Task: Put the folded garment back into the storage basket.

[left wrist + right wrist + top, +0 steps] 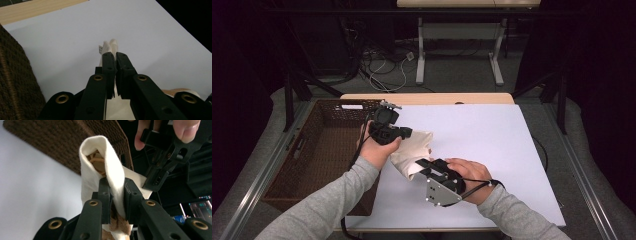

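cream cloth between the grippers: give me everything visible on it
The cloth is a cream, soft-looking fabric with a tan-brown inner face showing in the right gripper view. It is bunched and folded, held up over the white table beside the wicker basket. The left gripper is shut on one end, where a small white tag shows; the right gripper is shut on a folded edge that loops above its jaws. Whether any part rests on the table is unclear.
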Demonstrator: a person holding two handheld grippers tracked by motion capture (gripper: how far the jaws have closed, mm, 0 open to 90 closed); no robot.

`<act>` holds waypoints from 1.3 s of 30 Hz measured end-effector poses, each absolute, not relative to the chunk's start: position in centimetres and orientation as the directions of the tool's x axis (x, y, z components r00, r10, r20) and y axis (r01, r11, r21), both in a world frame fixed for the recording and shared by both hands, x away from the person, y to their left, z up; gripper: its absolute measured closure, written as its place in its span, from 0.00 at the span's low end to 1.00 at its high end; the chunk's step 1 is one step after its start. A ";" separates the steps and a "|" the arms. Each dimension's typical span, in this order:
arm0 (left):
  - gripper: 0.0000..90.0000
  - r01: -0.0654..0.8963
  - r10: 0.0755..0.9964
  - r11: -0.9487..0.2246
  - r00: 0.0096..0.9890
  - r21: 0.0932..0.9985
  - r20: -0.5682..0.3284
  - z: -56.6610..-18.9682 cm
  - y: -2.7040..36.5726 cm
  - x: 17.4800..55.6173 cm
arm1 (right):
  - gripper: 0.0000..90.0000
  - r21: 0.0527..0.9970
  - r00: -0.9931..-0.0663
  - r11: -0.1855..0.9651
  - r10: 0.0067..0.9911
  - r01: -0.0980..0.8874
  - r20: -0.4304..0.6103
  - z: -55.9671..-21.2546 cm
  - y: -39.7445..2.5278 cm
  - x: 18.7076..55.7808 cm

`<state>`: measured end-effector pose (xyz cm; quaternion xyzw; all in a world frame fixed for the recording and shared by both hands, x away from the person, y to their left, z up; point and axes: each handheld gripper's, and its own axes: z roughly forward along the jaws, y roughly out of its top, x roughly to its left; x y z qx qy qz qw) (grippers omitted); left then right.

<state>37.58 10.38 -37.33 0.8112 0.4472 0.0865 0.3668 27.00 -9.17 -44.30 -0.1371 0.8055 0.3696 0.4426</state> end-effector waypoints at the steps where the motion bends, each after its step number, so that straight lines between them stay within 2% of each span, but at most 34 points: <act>1: 0.96 0.662 0.790 -0.334 0.585 0.671 -0.184 -37.1 10.6 37.7 | 0.87 0.465 -0.563 0.687 0.098 -0.558 -0.821 -44.1 -8.9 27.2; 13: 0.96 0.676 0.801 -0.315 0.566 0.667 -0.195 -35.5 13.7 39.5 | 0.87 0.465 -0.553 0.673 0.099 -0.575 -0.827 -42.9 -5.6 28.5; 39: 0.96 0.699 0.824 -0.273 0.524 0.660 -0.215 -35.2 17.9 42.0 | 0.87 0.469 -0.571 0.683 0.093 -0.559 -0.816 -42.3 -1.3 29.9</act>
